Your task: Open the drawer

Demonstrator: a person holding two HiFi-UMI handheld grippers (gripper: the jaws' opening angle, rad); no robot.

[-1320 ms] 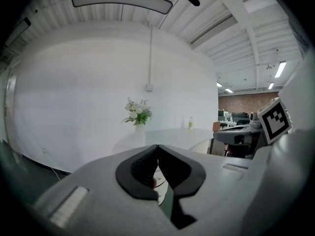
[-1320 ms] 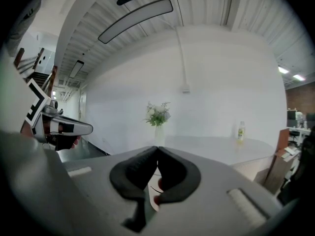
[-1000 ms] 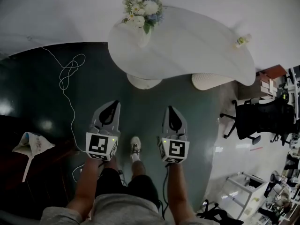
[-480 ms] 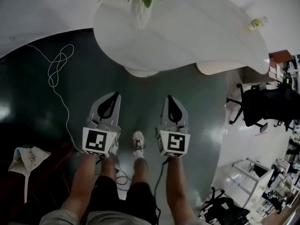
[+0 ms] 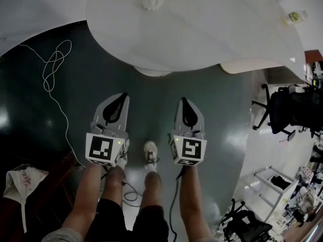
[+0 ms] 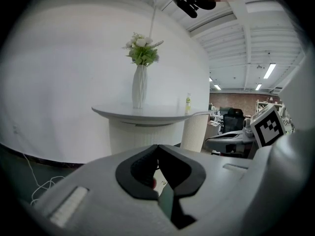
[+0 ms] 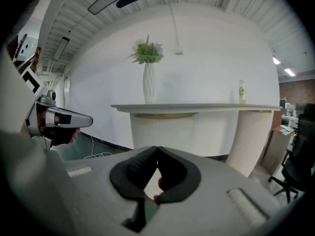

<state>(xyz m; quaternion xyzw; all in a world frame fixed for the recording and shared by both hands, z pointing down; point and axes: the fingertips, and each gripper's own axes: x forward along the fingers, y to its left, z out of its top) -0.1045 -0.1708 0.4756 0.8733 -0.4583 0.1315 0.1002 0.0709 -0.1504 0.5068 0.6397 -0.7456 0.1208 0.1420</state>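
The curved white worktop (image 5: 202, 29) spans the top of the head view. Just short of it, above the dark floor (image 5: 30, 105), the left hand-held gripper (image 5: 122, 96) and right hand-held gripper (image 5: 182, 101) have their jaws closed together, gripping nothing. On the worktop stand a ribbed vase (image 6: 140, 86) of flowers and a small bottle (image 5: 295, 17). The drawer cannot be made out in any view.

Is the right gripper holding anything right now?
No, in its own view the right gripper is empty: its jaws are closed tip to tip, with nothing gripped between them.
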